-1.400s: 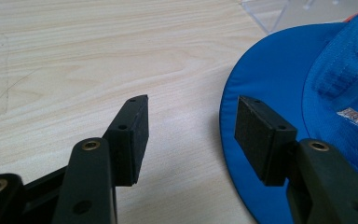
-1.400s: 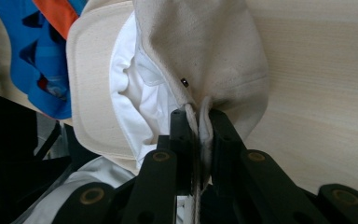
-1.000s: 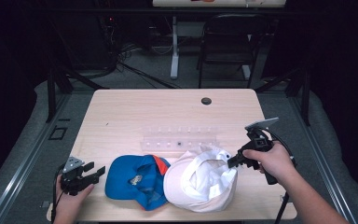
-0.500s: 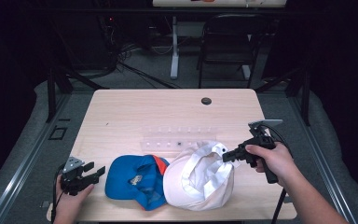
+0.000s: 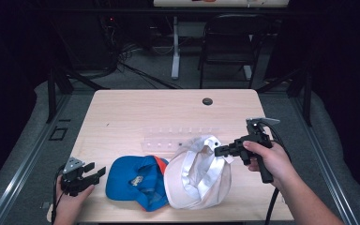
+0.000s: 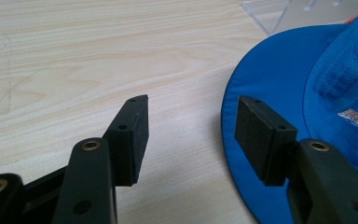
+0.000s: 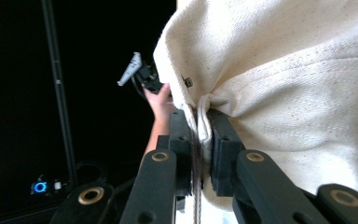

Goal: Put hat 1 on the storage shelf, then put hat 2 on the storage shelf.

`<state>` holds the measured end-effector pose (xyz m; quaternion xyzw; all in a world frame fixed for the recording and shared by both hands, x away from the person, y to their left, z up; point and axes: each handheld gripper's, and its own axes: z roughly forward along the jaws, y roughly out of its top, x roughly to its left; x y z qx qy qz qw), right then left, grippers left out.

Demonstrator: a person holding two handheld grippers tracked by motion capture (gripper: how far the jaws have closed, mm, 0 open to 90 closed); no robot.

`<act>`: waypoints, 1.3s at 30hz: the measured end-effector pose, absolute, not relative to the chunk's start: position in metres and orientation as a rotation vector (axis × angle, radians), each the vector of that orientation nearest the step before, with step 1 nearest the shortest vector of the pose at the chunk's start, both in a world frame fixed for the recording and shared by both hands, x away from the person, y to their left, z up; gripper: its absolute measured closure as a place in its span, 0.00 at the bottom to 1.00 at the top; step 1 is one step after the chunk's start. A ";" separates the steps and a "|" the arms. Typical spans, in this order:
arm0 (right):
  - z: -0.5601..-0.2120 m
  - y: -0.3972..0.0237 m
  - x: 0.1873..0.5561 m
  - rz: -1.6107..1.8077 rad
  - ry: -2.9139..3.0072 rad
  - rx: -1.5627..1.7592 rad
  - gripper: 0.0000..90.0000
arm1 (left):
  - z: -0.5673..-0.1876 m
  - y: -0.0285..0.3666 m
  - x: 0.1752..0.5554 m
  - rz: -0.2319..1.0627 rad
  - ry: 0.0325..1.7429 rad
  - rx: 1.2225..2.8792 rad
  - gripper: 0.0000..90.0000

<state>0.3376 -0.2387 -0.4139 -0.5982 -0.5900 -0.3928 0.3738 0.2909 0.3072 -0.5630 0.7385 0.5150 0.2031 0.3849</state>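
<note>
The left gripper [image 5: 90, 172] rests on the wooden surface [image 5: 136, 117], fingers [image 6: 133, 135] released beside the blue cap [image 5: 138, 180]. The white hat [image 5: 199, 176], touching that cap, is pinched at its edge by the right gripper [image 5: 220, 151].

The white cap [image 5: 198, 173] sits crumpled at the table's near edge, its cream fabric raised and bunched at its 2 o'clock edge. The blue cap [image 5: 136, 180] with an orange patch lies flat at its 9 o'clock, touching it.
</note>
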 end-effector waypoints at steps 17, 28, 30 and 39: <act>-0.383 -0.239 0.338 -1.146 -1.446 -1.493 0.91 | -0.563 0.307 0.291 0.521 1.310 1.883 0.50; -0.376 -0.246 0.344 -1.212 -1.386 -1.544 0.91 | -0.562 0.307 0.290 0.513 1.309 1.898 0.50; -0.375 -0.246 0.344 -1.216 -1.384 -1.536 0.91 | -0.563 0.307 0.290 0.520 1.308 1.884 0.50; -0.359 -0.234 0.350 -1.256 -1.368 -1.516 0.91 | -0.562 0.307 0.290 0.511 1.310 1.896 0.50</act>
